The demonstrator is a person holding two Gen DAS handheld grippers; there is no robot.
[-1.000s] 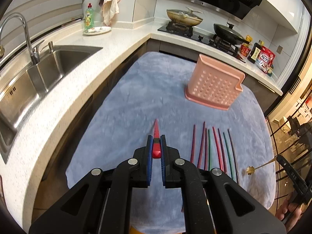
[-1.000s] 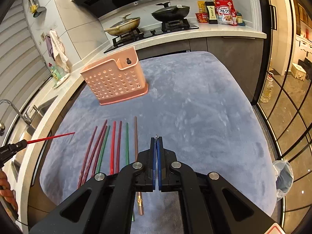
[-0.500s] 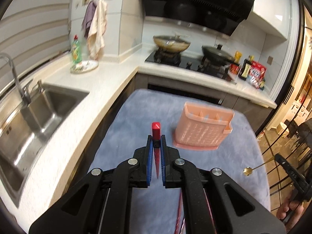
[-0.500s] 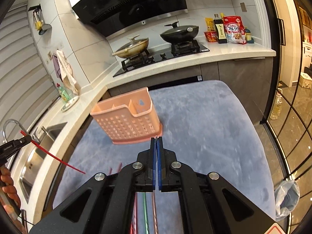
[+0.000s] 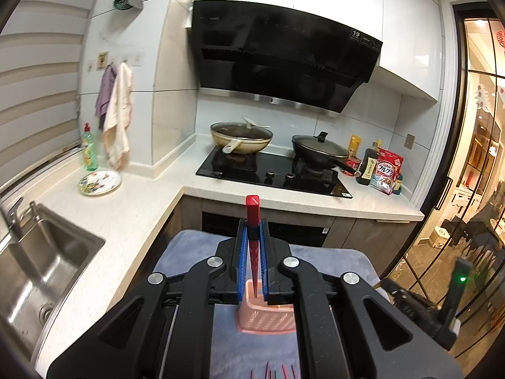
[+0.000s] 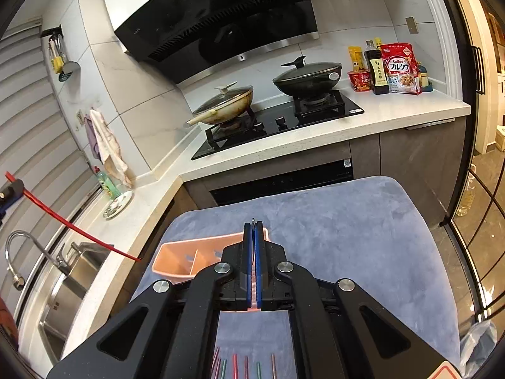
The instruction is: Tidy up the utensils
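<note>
The left gripper [image 5: 253, 237] has its blue-padded jaws pressed on a red tapered chopstick [image 5: 252, 218], which stands nearly upright between them, its thick squared end poking up past the fingertips and its thin end pointing down over the near left corner of the pink perforated plastic utensil holder [image 5: 268, 317]. In the right wrist view that same chopstick slants through the air at the far left, high above the white speckled countertop [image 6: 132, 218], its tip not yet in the holder. The right gripper [image 6: 253, 230] has its jaws squeezed together on something very thin: only a slim metallic tip shows just above the fingertips, and what the item is cannot be told from here. This gripper hangs over the right end of the holder, whose open top shows a divider between compartments. The holder stands on a grey-blue plush cloth [image 6: 347, 237] that covers the table. At the near edge of the cloth lie several loose chopsticks [image 6: 246, 364] in dark red, green and brown, side by side and pointing away. To the left is a stainless steel sink [image 5: 41, 271] with a curved tap. Beyond the table, on the black hob [image 5: 274, 173], sit a beige lidded pan and a black lidded wok.
</note>
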